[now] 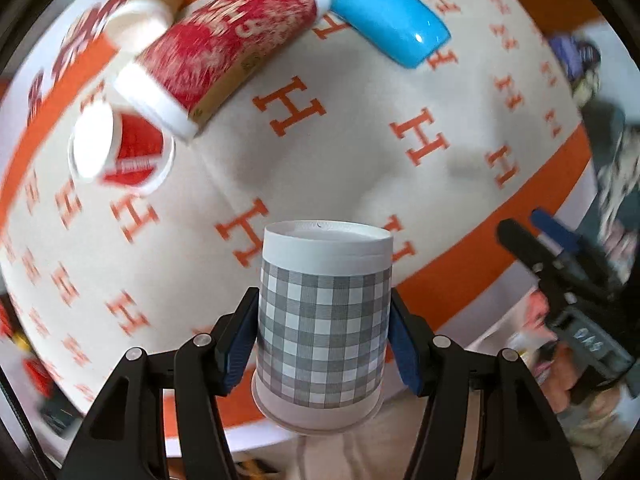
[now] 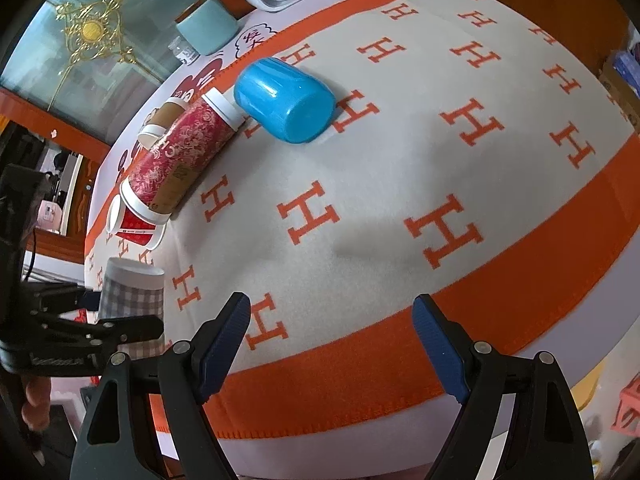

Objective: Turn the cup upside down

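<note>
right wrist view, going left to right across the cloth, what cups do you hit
gingham cup held in the left gripper → small red cup → tall red patterned cup → blue cup. A brown-sleeved cup overlaps behind the red ones, so it is left out.

Lighting is bright and even, looks like soft daylight. Both views have heavy fisheye bending, with a dark vignette ring at the corners. The left wrist view is smeared with motion blur across the blanket (image 1: 340, 152) and red cups (image 1: 224, 48), while the checked cup (image 1: 324, 320) stays sharp. The right wrist view is crisp. Small glare spots sit on the blue cup (image 2: 286, 100); faint soft shadows fall on the blanket.
</note>
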The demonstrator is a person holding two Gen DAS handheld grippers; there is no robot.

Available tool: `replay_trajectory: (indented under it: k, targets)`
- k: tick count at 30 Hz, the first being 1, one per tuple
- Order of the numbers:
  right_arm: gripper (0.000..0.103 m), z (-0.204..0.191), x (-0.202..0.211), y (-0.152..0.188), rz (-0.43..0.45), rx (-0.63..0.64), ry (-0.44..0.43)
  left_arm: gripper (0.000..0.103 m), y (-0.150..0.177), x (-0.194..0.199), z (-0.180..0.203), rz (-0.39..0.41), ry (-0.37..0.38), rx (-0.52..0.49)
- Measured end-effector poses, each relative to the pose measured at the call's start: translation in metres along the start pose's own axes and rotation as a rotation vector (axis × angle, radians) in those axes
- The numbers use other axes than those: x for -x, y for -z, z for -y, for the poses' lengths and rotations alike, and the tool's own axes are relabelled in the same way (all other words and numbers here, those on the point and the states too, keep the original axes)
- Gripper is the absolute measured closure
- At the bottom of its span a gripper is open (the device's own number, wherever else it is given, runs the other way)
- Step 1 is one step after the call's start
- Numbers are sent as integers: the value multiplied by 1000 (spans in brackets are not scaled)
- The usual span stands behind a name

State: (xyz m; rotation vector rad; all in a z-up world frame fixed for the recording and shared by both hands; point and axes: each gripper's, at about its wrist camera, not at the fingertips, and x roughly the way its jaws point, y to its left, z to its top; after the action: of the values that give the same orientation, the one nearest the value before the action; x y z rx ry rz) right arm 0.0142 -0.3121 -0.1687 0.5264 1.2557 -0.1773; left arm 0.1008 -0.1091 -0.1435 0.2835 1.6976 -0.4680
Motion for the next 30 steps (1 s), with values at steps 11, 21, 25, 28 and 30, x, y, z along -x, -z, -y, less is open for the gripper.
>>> replay_trajectory:
  k: [11,21,25,28,30]
  targets:
    - [18,1,-5,-3,-37,48,23,44,16,-43,-36,62,303,477]
    - [18,7,-24,5,-82,64,24,40,5,-89,-36,73,280,565]
    - [18,7,-28,6,-90,63,27,33,3,-88,-38,72,271,567]
    - [18,7,-28,5,-90,61,28,24,2,-84,-36,84,260,546]
    - [18,5,-28,4,-89,62,30,24,3,-78,-37,94,260,530]
